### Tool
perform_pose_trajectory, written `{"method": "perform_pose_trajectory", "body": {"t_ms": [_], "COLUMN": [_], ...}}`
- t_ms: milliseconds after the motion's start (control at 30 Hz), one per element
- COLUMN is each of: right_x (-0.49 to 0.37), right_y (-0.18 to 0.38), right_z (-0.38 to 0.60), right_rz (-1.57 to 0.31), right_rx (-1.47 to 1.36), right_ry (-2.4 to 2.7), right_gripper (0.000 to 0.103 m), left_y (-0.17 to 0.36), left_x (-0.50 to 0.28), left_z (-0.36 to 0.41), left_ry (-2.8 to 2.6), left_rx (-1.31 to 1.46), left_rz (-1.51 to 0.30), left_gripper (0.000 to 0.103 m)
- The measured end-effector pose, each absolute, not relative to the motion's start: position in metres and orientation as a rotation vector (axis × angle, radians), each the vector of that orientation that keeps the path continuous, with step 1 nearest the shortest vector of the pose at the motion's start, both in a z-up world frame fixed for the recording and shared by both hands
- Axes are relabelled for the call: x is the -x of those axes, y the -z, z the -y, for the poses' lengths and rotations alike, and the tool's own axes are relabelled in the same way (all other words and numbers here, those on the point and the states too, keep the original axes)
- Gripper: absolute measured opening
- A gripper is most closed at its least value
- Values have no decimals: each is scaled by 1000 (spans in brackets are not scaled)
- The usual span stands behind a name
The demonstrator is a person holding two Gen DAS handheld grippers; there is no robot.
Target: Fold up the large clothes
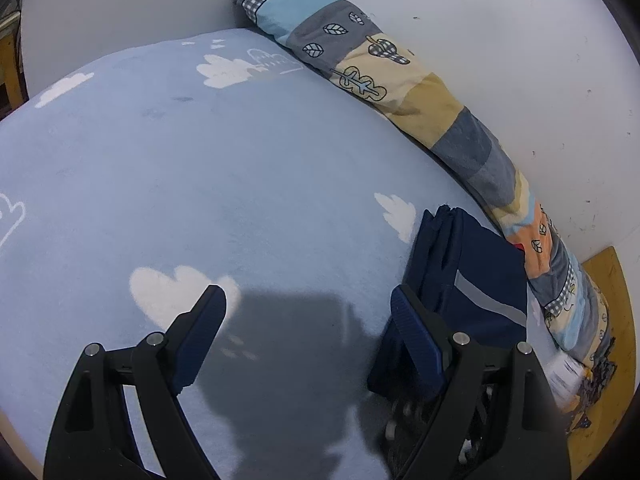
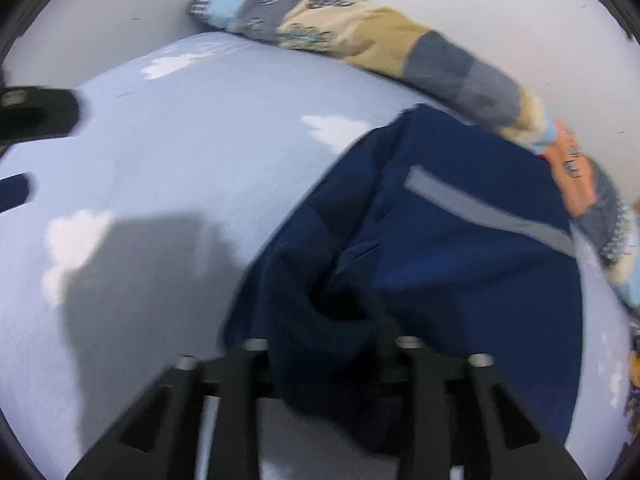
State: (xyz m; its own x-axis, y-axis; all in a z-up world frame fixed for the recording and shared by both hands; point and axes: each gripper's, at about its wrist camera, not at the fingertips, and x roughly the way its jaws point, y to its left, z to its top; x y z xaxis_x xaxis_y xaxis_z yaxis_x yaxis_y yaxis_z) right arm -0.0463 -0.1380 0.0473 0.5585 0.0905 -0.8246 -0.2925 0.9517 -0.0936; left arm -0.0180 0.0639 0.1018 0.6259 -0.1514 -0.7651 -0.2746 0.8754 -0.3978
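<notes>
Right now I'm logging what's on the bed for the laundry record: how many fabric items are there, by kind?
Navy garment with a grey stripe: 1
Patchwork rolled quilt along the wall: 1
Light blue cloud-print sheet: 1
Total: 3
The left gripper is open and empty; the right gripper has the garment bunched over its fingers, which are hidden.

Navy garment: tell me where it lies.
The navy garment lies folded on the cloud-print sheet, right of the left gripper, against the patchwork quilt roll.
</notes>
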Motion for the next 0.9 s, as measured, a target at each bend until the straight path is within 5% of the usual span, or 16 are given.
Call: {"method": "perform_pose_trajectory", "body": {"t_ms": [367, 400, 467, 667, 900], "right_x": [122, 120, 122, 110, 82], "right_y": [-118, -117, -110, -72, -35], "right_z": [334, 351, 376, 364, 331], "right_rz": [-751, -758, -778, -845, -978], "right_rx": [-261, -257, -288, -284, -133], "right_ry": [-152, -103, -64, -116, -111], "right_gripper": [47, 41, 13, 12, 13], "left_y": [-111, -114, -119, -90, -48], "left_x": [15, 14, 15, 14, -11], "left_z": [-27, -13, 18, 104, 100], "left_ry": [41, 87, 207, 493, 337], "left_rx": [457, 422, 356, 171, 129], "left_rz": [-866, -860, -850, -988, -1145], "left_gripper": [85, 85, 85, 85, 83]}}
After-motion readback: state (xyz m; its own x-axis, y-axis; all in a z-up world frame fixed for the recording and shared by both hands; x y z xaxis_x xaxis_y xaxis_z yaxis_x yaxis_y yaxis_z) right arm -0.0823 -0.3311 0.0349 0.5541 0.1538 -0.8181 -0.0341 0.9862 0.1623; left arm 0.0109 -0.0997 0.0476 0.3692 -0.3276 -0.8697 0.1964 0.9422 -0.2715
